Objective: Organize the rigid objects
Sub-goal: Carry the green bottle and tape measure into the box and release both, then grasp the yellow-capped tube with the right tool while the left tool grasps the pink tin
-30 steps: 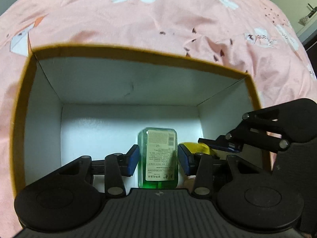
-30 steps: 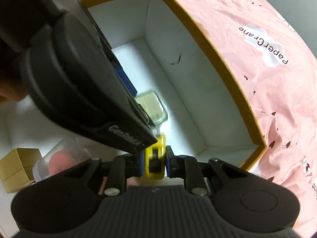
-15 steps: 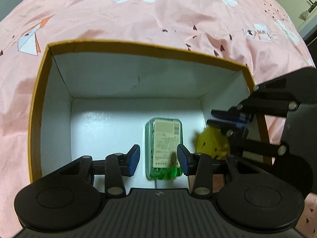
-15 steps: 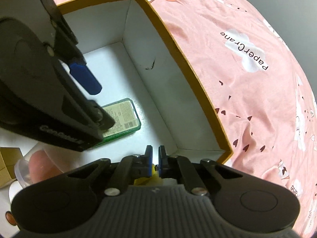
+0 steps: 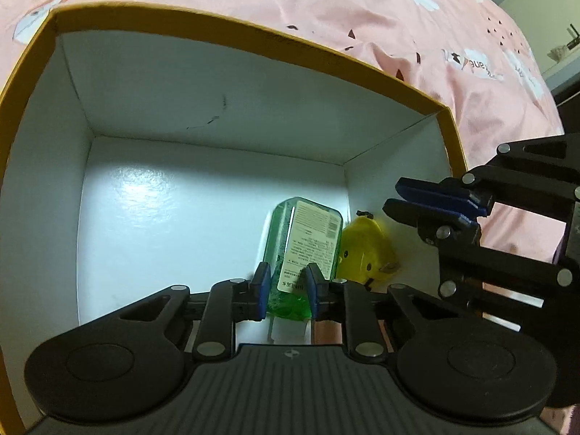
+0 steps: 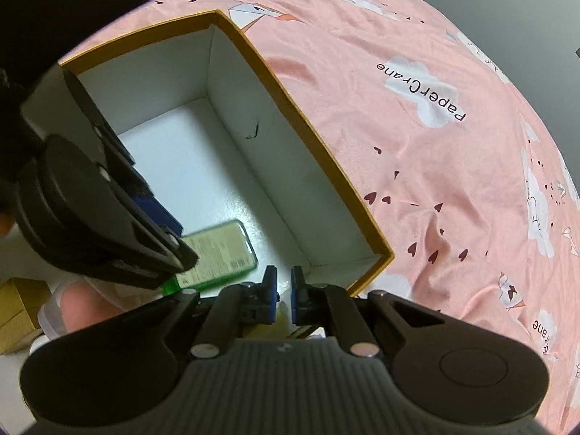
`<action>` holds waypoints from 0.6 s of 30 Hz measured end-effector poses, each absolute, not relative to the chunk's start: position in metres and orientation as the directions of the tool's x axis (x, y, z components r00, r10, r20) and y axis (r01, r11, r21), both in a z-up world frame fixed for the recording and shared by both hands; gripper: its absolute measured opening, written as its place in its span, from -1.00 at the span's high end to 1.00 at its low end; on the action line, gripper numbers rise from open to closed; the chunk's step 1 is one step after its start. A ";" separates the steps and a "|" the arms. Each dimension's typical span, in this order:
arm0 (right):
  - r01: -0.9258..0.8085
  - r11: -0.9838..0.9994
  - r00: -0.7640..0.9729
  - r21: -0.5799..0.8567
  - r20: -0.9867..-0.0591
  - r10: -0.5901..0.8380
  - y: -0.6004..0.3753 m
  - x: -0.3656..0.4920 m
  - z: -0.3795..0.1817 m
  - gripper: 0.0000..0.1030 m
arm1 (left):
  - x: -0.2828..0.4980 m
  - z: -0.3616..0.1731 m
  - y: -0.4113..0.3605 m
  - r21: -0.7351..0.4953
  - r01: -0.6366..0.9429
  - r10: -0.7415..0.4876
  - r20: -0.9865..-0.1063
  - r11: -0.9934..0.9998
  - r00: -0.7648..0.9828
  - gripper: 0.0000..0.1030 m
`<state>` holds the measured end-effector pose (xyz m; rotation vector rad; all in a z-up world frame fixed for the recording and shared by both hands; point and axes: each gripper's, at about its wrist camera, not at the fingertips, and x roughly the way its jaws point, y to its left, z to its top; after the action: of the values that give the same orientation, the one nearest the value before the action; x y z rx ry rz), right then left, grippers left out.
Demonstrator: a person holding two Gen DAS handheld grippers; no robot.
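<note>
Pink bedsheet with little hearts and "PaperCrane" clouds is under everything, and on it sits a box with a mustard-yellow rim and white inside.

Down on the box floor, over toward the right wall, lies a green bottle flat on its side with a white printed label facing up. Right beside it, touching or nearly so, is a small yellow duck-looking toy tucked against the right wall.

Left claw has its blue pads on either side of the bottle's lower end, pretty close to it, but whether they're actually squeezing it or just sitting around it is hard to tell from here.

Right claw is up near the box's near corner, pads close together with a narrow gap and nothing between them, so it's let go. From its camera the green bottle shows partly under the left tool's black body. Off to the left edge there's a brown cardboard cube and something clear plastic, too blurry to make out.
</note>
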<state>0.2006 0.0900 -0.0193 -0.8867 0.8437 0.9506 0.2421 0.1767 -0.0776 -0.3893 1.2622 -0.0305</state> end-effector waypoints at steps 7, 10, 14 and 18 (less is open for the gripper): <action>-0.919 0.337 0.321 -0.205 -0.886 0.334 0.062 0.232 -0.018 0.93 | 0.240 -0.066 0.174 -0.283 -0.177 -0.215 -0.920 0.942 0.328 0.55; -0.916 0.354 0.320 -0.191 -0.880 0.352 0.054 0.234 -0.017 0.93 | 0.235 -0.051 0.170 -0.251 -0.143 -0.185 -0.912 0.957 0.365 0.55; -0.908 0.376 0.337 -0.186 -0.858 0.389 0.042 0.227 -0.001 0.69 | 0.223 -0.025 0.158 -0.221 -0.073 -0.169 -0.885 0.972 0.434 0.51; -0.892 0.420 0.359 -0.167 -0.826 0.434 0.020 0.221 0.021 0.57 | 0.212 0.000 0.139 -0.173 0.032 -0.165 -0.848 0.984 0.503 0.50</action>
<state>0.2206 0.0197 0.0213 -0.6891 0.7868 0.9483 0.2122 0.1391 0.0003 -0.1411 1.0377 -0.1191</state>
